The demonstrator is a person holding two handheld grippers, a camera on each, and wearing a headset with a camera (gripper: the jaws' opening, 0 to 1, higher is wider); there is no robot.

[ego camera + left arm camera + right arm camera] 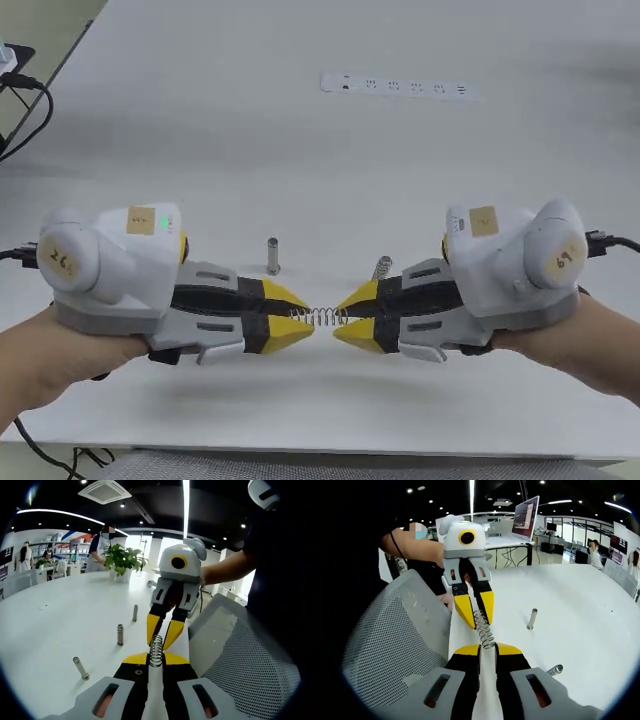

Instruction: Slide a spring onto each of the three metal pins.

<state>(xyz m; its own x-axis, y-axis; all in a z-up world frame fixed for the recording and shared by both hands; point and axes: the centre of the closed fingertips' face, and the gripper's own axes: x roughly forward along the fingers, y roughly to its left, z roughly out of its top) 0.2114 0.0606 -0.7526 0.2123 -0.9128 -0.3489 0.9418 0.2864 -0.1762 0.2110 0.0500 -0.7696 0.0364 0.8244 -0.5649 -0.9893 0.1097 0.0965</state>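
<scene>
A small steel spring (pixel 322 317) hangs level between my two grippers, above the table's near edge. My left gripper (pixel 303 327) is shut on its left end and my right gripper (pixel 342 327) is shut on its right end. The left gripper view has the spring (pixel 156 651) running from my left gripper (pixel 150 659) to the right gripper (pixel 162 639). Past them stand a bare pin (pixel 79 667) and two pins wearing springs (pixel 120 634) (pixel 135 612). Behind the grippers, the bare pin (pixel 272 255) and one sprung pin (pixel 382 267) stand on the white table.
A white power strip (pixel 400 86) lies far back on the white table (pixel 300 150). Black cables (pixel 25 110) hang at the left edge. A grey mesh chair back (pixel 395 630) is close to the table's near edge. People and a potted plant (pixel 122 560) are in the background.
</scene>
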